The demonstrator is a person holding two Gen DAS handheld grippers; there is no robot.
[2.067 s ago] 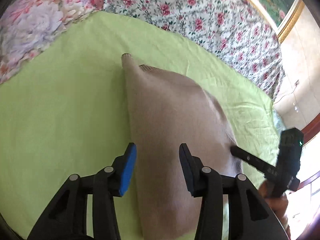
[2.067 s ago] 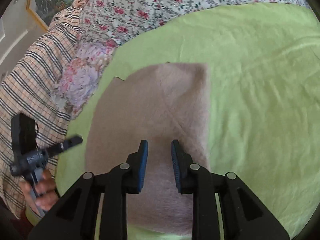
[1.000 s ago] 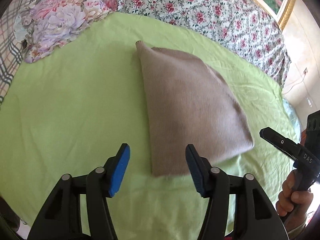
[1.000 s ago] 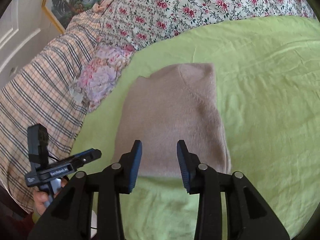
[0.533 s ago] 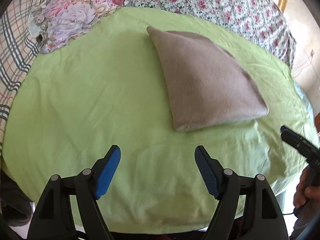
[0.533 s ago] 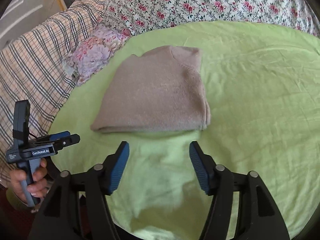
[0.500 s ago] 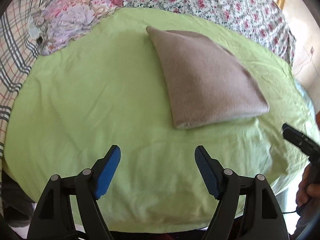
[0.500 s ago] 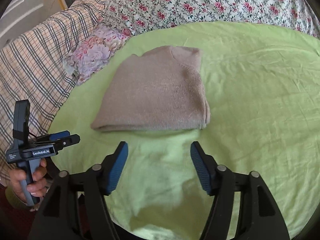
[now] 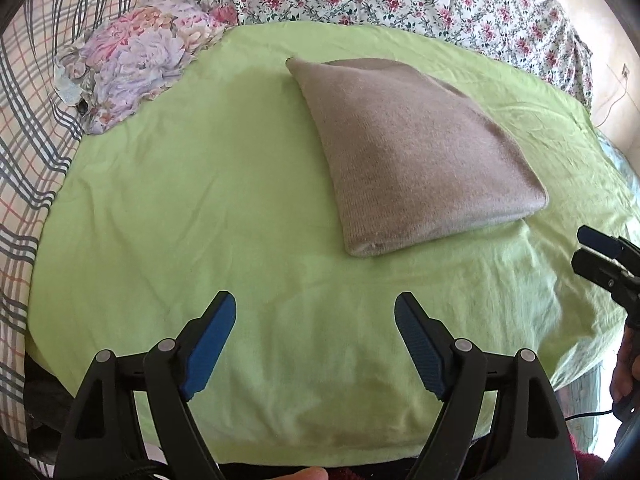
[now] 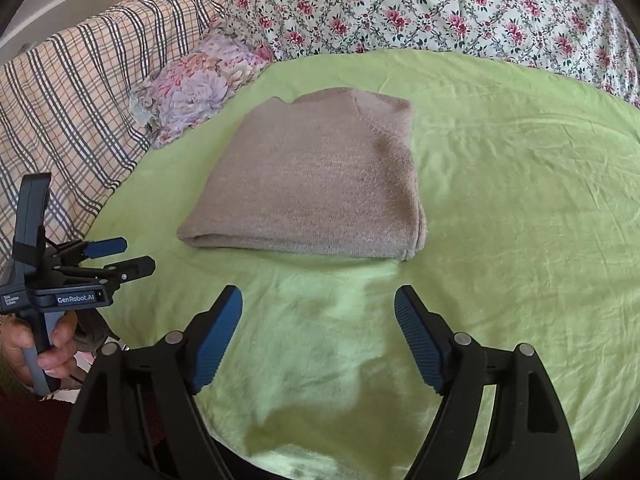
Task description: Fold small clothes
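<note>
A beige knit garment [image 9: 416,148] lies folded into a flat bundle on the green sheet [image 9: 200,208], its folded edge toward me; the right wrist view shows the same garment [image 10: 316,180]. My left gripper [image 9: 315,308] hangs over bare sheet short of the garment, jaws still opening with nothing between them. Over the sheet in front of the folded edge, my right gripper [image 10: 318,300] is also still opening and holds nothing. Each gripper appears in the other's view: the right one [image 9: 592,248] at the right edge, the left one [image 10: 120,256] at the left, held in a hand [image 10: 44,344].
A small floral cloth bundle [image 9: 136,76] lies at the sheet's far left corner. A plaid cover [image 10: 68,92] lies to the left and a rose-print cover [image 10: 440,8] behind. The sheet's near edge [image 9: 320,456] drops off just below the grippers.
Both grippers let go of the garment, pulled back toward the near edge and opened wider. The garment now lies flat farther ahead of them.
</note>
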